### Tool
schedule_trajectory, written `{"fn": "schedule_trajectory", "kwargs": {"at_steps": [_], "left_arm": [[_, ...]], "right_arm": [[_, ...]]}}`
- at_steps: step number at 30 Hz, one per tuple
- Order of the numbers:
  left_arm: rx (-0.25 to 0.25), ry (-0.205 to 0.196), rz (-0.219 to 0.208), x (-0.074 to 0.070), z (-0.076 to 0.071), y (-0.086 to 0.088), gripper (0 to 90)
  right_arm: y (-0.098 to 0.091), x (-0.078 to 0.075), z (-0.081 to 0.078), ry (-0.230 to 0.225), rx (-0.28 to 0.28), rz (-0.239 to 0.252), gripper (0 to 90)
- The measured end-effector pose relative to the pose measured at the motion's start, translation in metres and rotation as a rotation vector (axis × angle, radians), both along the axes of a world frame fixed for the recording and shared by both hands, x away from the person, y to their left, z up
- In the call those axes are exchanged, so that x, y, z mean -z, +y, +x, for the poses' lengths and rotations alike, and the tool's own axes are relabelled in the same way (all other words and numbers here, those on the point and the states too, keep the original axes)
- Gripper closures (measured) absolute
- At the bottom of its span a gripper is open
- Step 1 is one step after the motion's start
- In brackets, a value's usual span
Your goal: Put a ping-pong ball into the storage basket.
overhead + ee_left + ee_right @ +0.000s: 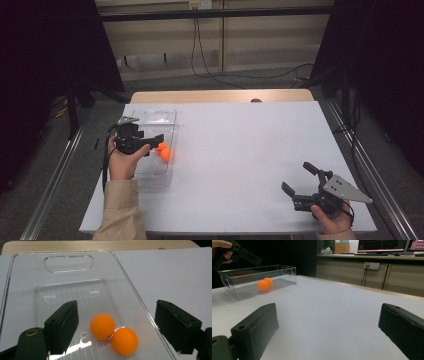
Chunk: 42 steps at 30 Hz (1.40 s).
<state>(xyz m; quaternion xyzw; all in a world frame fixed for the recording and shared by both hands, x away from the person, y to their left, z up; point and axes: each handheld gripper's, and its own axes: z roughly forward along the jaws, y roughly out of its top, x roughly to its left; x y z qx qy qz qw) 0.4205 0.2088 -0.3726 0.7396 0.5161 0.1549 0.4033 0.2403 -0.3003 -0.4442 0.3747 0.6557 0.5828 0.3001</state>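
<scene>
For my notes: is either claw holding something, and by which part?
Nothing is held. Left claw stands open over two orange balls in the clear plastic tray; right claw open.

I see a white table (pixel 240 150) with a wooden strip (pixel 220 96) along its far edge, black cables (pixel 210 70) on the floor behind, and monitors (pixel 384 245) on a counter.

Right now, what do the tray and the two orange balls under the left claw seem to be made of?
Tray: looks like clear, glossy hard plastic; the white table shows through it, and its rim and ribbed floor catch glints. Two orange balls: probably lightweight matte plastic, like table-tennis balls; evenly coloured, smooth, with only a soft sheen. One carries a small dark mark.
</scene>
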Motion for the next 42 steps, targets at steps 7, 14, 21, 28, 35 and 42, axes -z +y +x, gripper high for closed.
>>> {"fn": "schedule_trajectory", "kwargs": {"at_steps": [7,14,21,28,35,42], "left_arm": [[0.029,-0.025,-0.005,-0.003,-0.005,-0.002,13.7],[0.06,-0.053,-0.017,-0.003,-0.011,-0.006,9.3],[0.08,-0.065,-0.031,0.002,-0.016,-0.009,6.8],[0.093,-0.127,-0.046,0.0,-0.023,-0.01,4.8],[0.099,-0.156,-0.061,0.002,-0.029,-0.007,3.7],[0.109,-0.168,-0.069,0.005,-0.035,-0.007,3.6]], "right_arm": [[0.0,0.0,0.0,0.001,0.0,0.0,1.9],[0.0,0.0,0.0,0.001,0.0,0.0,1.9],[0.0,0.0,0.0,0.0,0.001,0.002,1.9],[0.0,0.0,0.0,0.001,0.001,0.002,1.9],[0.0,0.0,0.001,0.001,-0.001,0.001,1.9],[0.0,0.0,0.0,0.003,-0.002,0.001,1.9]]}}
